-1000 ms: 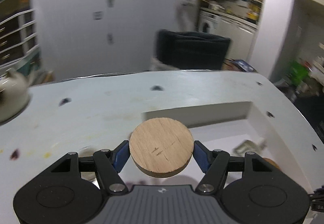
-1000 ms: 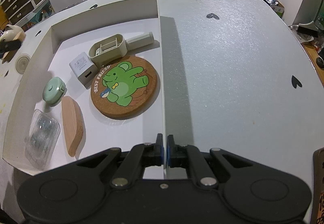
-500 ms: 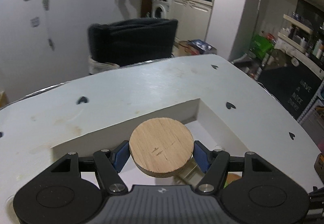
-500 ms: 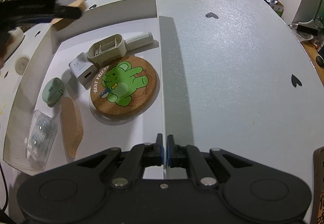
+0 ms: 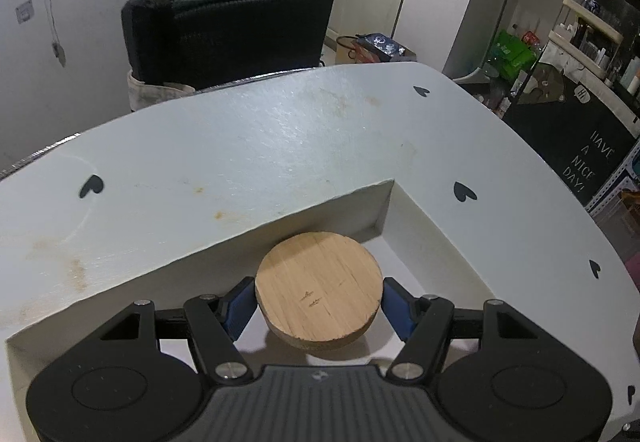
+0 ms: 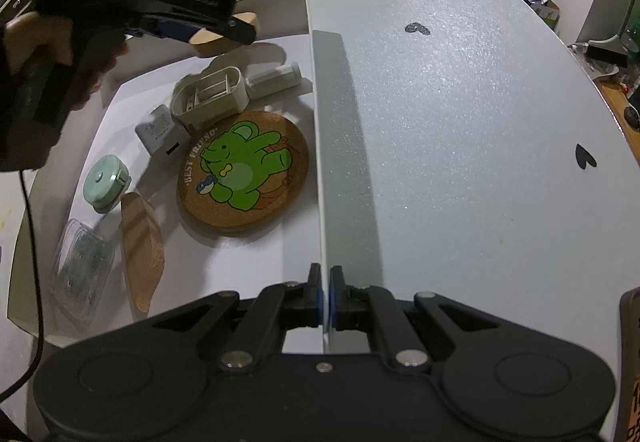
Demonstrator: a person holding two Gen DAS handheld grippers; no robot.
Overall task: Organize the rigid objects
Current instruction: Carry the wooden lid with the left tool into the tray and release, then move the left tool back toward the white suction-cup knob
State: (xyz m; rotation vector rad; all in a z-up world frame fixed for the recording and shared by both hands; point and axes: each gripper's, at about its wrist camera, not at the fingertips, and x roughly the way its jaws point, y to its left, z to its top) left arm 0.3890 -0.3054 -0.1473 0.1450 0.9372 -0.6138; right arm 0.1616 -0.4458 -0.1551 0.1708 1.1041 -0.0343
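The left gripper holds a round wooden disc flat between its two blue-padded fingers, one pad pressing the disc's edge at 9 o'clock and the other at 3 o'clock, the fingers set about half apart to span it. The disc hangs above the floor of a shallow white box, just inside the box's far corner, with the box wall running behind it from 8 o'clock to 1 o'clock in the left wrist view. In the right wrist view the same disc appears edge-on at 11 o'clock, clear of the items below, with a person's hand on the gripper's handle. The right gripper has its fingers closed tight on the thin right-hand wall of the box, near that wall's near end; the wall passes straight between the pads. Inside the box lie a round cork coaster with a green bear print, a beige open-topped plastic case at its 11 o'clock, a white charger plug touching that case, a mint-green round tape measure, an oval wooden piece and a clear plastic packet at 8 o'clock. The box rests on a white surface printed with small black hearts.
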